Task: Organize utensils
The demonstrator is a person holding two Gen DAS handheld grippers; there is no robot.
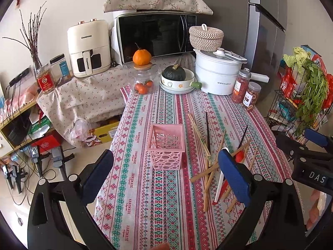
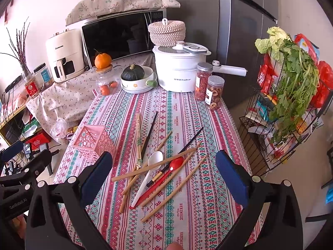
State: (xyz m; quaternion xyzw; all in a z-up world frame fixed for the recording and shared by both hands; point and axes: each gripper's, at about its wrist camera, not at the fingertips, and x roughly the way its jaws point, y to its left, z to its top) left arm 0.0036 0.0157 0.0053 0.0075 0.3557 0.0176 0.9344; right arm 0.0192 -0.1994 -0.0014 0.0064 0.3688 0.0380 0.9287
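Between the right gripper's (image 2: 162,177) widely spread fingers lies the tangle of chopsticks (image 2: 158,164), a white spoon (image 2: 150,167) and a red spoon (image 2: 166,175), long axes mostly running from near-left to far-right across the tablecloth (image 2: 208,208). Left of the pile stands the pink basket (image 2: 92,142), apparently empty (its floor is only partly visible). That basket sits ahead of the left gripper (image 1: 166,173), likewise wide and holding nothing. Which sticks lie lowest in the heap I cannot tell.

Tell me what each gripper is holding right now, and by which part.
Nothing is held. The left gripper and right gripper both hover with jaws wide open above the table; the spoons and chopsticks lie loose on the cloth.
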